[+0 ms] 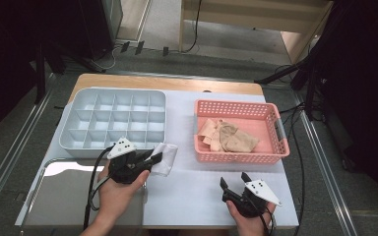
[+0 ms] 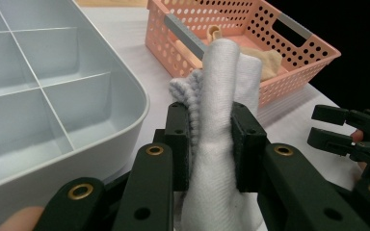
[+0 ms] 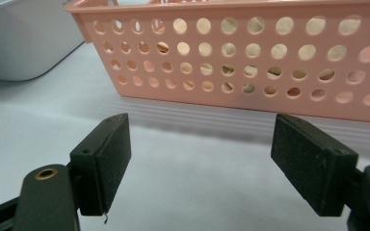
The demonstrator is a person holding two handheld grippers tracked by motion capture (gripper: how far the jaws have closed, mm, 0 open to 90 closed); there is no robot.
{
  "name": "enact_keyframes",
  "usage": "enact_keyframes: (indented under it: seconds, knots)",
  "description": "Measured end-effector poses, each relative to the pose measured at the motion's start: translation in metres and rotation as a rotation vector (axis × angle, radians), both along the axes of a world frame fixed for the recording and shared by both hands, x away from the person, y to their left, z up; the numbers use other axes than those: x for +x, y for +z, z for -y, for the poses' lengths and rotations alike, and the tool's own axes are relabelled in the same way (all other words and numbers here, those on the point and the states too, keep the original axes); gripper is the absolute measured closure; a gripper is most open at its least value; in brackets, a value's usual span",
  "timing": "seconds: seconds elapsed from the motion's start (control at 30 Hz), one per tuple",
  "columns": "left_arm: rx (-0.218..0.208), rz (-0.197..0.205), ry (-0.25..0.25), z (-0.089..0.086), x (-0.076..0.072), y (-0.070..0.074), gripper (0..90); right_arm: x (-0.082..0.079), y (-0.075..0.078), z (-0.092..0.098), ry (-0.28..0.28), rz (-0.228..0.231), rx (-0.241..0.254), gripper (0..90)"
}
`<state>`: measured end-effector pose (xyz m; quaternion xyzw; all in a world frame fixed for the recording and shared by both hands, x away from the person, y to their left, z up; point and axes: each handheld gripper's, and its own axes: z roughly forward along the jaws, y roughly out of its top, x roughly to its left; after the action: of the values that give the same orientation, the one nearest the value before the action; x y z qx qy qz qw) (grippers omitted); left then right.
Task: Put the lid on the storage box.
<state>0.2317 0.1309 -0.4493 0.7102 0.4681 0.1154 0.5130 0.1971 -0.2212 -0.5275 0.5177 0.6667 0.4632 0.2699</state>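
My left gripper (image 1: 156,158) is shut on a folded white sock (image 1: 166,156), just in front of the grey divided tray (image 1: 77,139). In the left gripper view the white sock (image 2: 221,91) stands up between the two black pads (image 2: 179,144), pinched from both sides. My right gripper (image 1: 234,183) rests open near the table's front edge, below the pink basket (image 1: 236,157). Its jaws stand wide apart in the right gripper view with nothing between them (image 3: 200,159), facing the pink basket (image 3: 250,53). Beige socks (image 1: 229,137) lie in the basket.
The grey tray (image 2: 101,139) has several empty compartments. A white sheet (image 1: 192,196) covers the table. A shiny metal plate (image 1: 61,196) lies at the front left. Cables and stand legs crowd the floor at the right.
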Motion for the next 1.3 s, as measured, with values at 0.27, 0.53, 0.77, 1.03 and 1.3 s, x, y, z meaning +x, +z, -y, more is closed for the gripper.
enact_keyframes:
  seconds: [0.27, 0.53, 0.77, 1.03, 1.3]
  knots:
    - [-0.015, -0.007, 0.008, -0.006, 0.005, 0.004, 74.2, 0.000, 0.000, 0.000, 0.001, 0.002, -0.002, 21.6]
    - [-0.021, 0.003, 0.023, -0.013, 0.011, 0.011, 74.2, 0.000, 0.000, 0.000, -0.001, 0.000, -0.003, 21.3]
    - [-0.028, -0.007, 0.041, -0.018, 0.017, 0.010, 74.2, 0.000, 0.000, 0.000, 0.002, 0.002, -0.004, 21.1]
    - [-0.041, -0.007, 0.049, -0.022, 0.023, 0.013, 74.2, 0.000, 0.000, 0.000, 0.002, 0.003, -0.005, 20.7]
    - [-0.046, 0.004, 0.070, -0.028, 0.028, 0.018, 74.2, 0.000, 0.000, 0.000, 0.000, 0.003, -0.007, 20.7]
